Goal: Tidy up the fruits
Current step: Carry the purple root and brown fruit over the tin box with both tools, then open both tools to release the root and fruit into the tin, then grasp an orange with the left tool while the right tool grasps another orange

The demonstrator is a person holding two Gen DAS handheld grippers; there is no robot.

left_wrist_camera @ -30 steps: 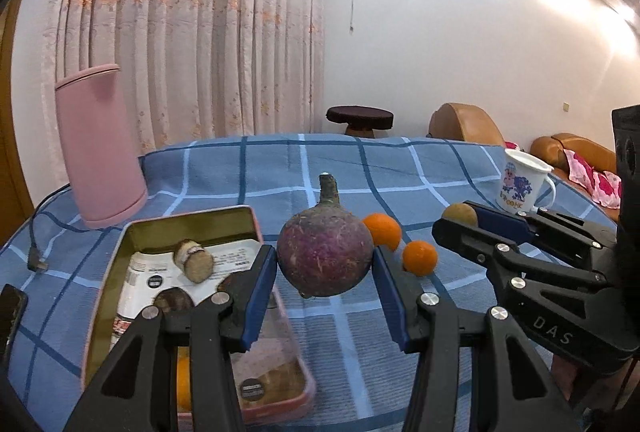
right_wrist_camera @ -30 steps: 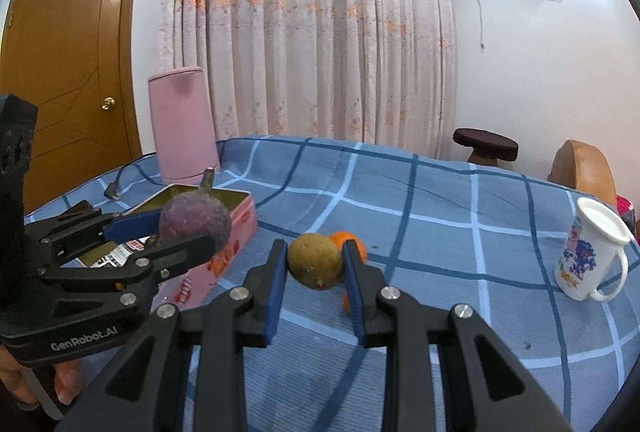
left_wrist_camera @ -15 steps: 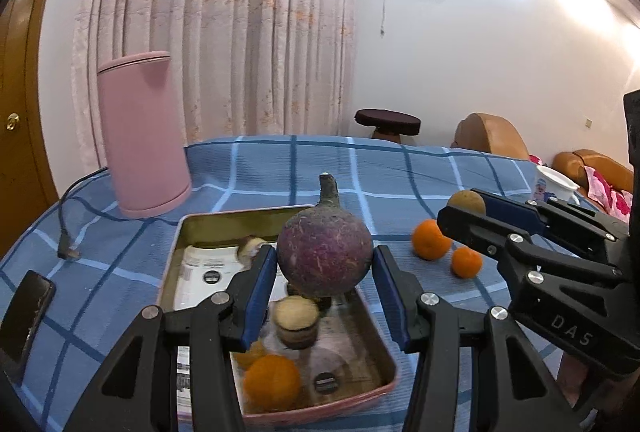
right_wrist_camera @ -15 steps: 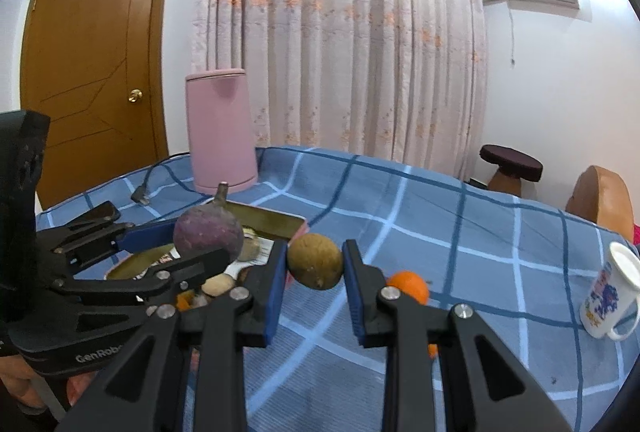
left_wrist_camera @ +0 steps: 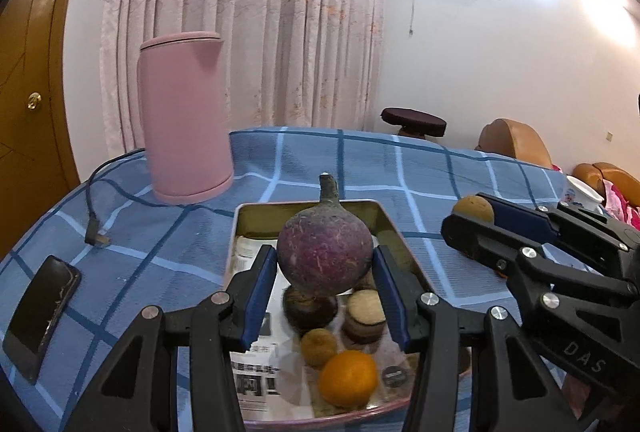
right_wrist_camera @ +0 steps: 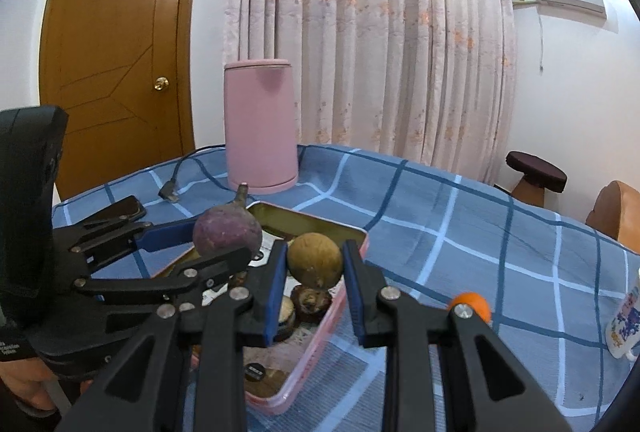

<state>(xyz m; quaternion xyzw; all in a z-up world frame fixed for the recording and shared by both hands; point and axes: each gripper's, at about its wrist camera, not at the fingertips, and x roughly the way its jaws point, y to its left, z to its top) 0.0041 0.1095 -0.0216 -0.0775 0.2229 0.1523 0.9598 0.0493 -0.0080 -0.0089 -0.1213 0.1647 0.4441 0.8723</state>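
My left gripper (left_wrist_camera: 325, 278) is shut on a round purple fruit with a stem (left_wrist_camera: 324, 256) and holds it above the pink-rimmed metal tray (left_wrist_camera: 384, 220). The tray holds an orange (left_wrist_camera: 348, 378), a small brown fruit (left_wrist_camera: 318, 346) and several dark and tan pieces (left_wrist_camera: 364, 316). My right gripper (right_wrist_camera: 316, 274) is shut on a round brown fruit (right_wrist_camera: 315, 266) over the tray's right rim (right_wrist_camera: 320, 328). The purple fruit (right_wrist_camera: 227, 232) and left gripper show at the left of the right wrist view. One orange (right_wrist_camera: 474, 302) lies on the cloth to the right.
A tall pink canister (left_wrist_camera: 184, 116) stands behind the tray with a black cable and plug (left_wrist_camera: 96, 232) beside it. A black phone (left_wrist_camera: 40, 308) lies at the left edge. A white mug (right_wrist_camera: 626, 320) stands at the right. The table has a blue checked cloth (right_wrist_camera: 460, 216).
Both grippers have moved left with their fruits; the purple fruit and the brown fruit now hang over the tray, and the loose oranges have slid out to the right.
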